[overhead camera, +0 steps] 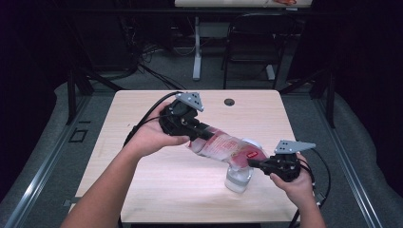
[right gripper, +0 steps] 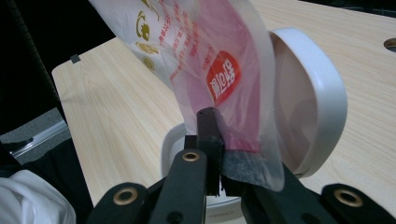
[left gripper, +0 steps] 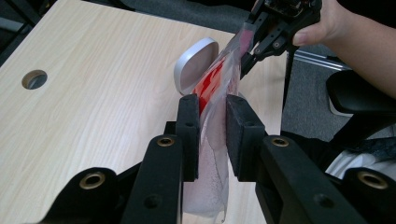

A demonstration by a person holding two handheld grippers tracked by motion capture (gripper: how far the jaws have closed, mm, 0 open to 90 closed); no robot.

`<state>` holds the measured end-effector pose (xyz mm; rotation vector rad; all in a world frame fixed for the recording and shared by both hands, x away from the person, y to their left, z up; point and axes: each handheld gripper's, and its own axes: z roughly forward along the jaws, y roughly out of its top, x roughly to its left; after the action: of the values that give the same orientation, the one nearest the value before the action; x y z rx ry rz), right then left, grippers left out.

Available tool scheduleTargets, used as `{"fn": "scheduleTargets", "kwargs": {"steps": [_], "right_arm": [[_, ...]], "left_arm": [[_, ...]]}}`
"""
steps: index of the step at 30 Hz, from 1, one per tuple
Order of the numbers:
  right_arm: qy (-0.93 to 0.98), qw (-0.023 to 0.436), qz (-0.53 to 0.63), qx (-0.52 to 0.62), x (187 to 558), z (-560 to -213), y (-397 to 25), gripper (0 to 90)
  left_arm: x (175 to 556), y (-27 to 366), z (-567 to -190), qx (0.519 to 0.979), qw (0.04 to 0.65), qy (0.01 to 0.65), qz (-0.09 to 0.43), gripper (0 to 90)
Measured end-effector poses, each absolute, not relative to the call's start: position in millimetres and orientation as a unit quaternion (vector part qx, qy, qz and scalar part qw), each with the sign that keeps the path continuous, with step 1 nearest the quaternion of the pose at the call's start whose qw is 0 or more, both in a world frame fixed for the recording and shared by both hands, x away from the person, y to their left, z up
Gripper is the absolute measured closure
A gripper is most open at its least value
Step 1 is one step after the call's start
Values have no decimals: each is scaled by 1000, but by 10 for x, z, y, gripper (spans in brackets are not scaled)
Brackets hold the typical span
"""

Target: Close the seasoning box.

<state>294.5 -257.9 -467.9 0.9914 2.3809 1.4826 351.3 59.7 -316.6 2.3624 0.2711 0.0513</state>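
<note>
Glossy clear plastic bag (overhead camera: 225,148); matt pale wood-grain table (overhead camera: 157,175)

Above the bench (overhead camera: 157,190) a plastic bag (overhead camera: 228,149) stretches between the two grippers. The left gripper (overhead camera: 190,130) clamps its left end over the bench's middle; the right gripper (overhead camera: 259,164) clamps its right end nearer the front right. Under the bag's right end a container (overhead camera: 237,179) stands on the bench, its hinged lid (right gripper: 317,93) raised behind the bag.
</note>
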Motion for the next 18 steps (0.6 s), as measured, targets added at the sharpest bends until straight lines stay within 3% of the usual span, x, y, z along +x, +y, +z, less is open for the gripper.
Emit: {"fn": "scheduleTargets", "kwargs": {"steps": [18], "right_arm": [[798,84,495,334,2947,-4681,-2582,889]], "left_arm": [[3503,576,-3160,921,374,107,19,774]]}}
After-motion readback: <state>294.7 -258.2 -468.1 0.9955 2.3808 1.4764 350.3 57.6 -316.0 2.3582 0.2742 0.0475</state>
